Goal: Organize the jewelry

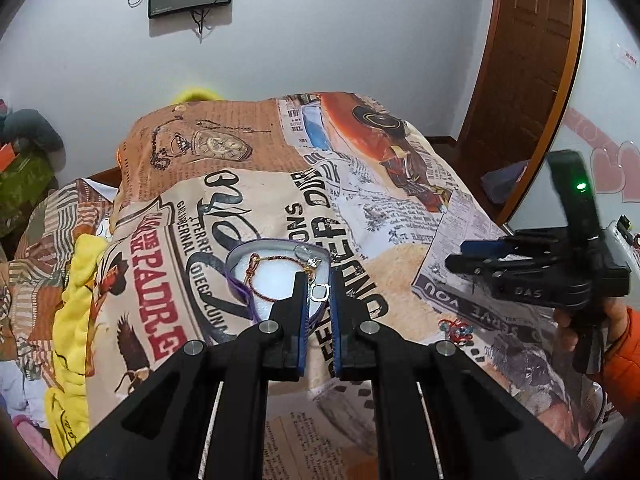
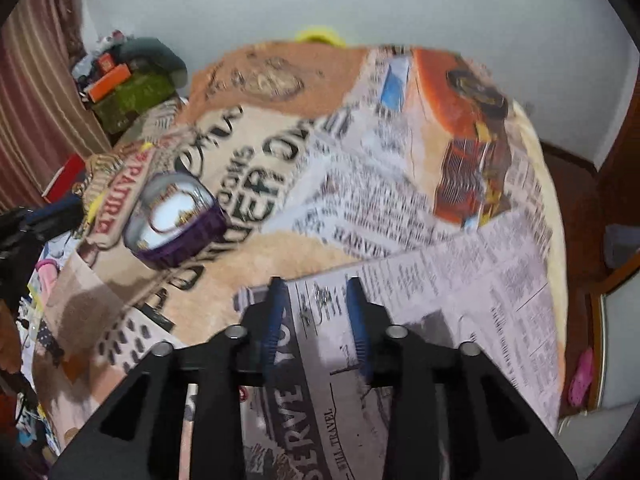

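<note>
Left hand-held gripper (image 1: 318, 280) over purple jewelry box (image 1: 276, 276) on bed.
Its jaws part narrowly around a silver ring (image 1: 321, 292) (contact unclear); right hand-held gripper (image 2: 316, 284) open, holding nothing.

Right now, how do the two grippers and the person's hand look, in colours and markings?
The left gripper has black angular arms, silver round pins and blue pads on its fingers. The right gripper looks the same: a black body with pale lettering, a blue tip and a lit green light. The hand holding it shows bare skin below an orange puffy sleeve.
</note>
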The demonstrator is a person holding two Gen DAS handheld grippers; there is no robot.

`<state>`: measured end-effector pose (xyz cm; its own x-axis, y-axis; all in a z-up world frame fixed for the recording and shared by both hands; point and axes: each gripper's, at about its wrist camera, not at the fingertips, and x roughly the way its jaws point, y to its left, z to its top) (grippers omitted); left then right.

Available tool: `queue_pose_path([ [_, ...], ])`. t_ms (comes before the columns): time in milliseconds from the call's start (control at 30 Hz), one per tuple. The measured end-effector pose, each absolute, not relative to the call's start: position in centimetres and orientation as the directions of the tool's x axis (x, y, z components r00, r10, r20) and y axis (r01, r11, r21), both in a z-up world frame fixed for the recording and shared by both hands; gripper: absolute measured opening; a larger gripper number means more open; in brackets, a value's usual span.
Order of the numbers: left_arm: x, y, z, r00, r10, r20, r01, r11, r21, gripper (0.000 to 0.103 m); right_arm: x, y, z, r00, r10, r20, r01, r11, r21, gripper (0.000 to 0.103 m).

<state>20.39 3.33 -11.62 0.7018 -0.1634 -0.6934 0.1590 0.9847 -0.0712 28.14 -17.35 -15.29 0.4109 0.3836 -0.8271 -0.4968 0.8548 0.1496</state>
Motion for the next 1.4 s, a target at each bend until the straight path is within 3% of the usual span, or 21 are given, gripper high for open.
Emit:
queue_pose_path([
  [267, 21.1, 4.5, -12.8, 0.691, -0.166, -0.704, 0.142, 0.986, -0.093, 0.008, 29.0, -16.8, -17.7, 0.371, 0.377, -0.848, -0.498, 0.852, 0.161, 0.029],
  [300, 21.2, 4.7, -12.9, 0.690, -0.166, -0.704, 0.139, 0.986, -0.096, 0.008, 29.0, -17.0, -17.6, 0.369, 0.388, -0.845, -0.498, 0.850, 0.172, 0.026],
  [333, 21.2, 4.8, -13.0, 0.690, -0.166, -0.705, 0.137, 0.986, -0.097, 0.008, 29.1, -17.1, -17.6, 0.368, 0.395, -0.842, -0.499, 0.848, 0.180, 0.012],
  [367, 21.3, 4.9, -13.1, 0.690, -0.165, -0.705, 0.136, 0.986, -0.098, 0.008, 29.1, -17.1, -17.6, 0.366, 0.396, -0.842, -0.497, 0.848, 0.183, 0.009],
  [1033, 22.9, 7.3, -12.0, 0.706, -0.160, -0.690, 0.104, 0.987, -0.123, 0.008, 28.0, -11.8, -10.3, 0.429, 0.527, -0.734, -0.618, 0.764, 0.188, 0.009],
  [1400, 25.6, 7.9, -14.2, 0.641, -0.218, -0.736, 0.123, 0.976, -0.182, 0.008, 29.3, -6.5, -10.6, 0.362, 0.552, -0.751, -0.666, 0.717, 0.205, 0.009],
])
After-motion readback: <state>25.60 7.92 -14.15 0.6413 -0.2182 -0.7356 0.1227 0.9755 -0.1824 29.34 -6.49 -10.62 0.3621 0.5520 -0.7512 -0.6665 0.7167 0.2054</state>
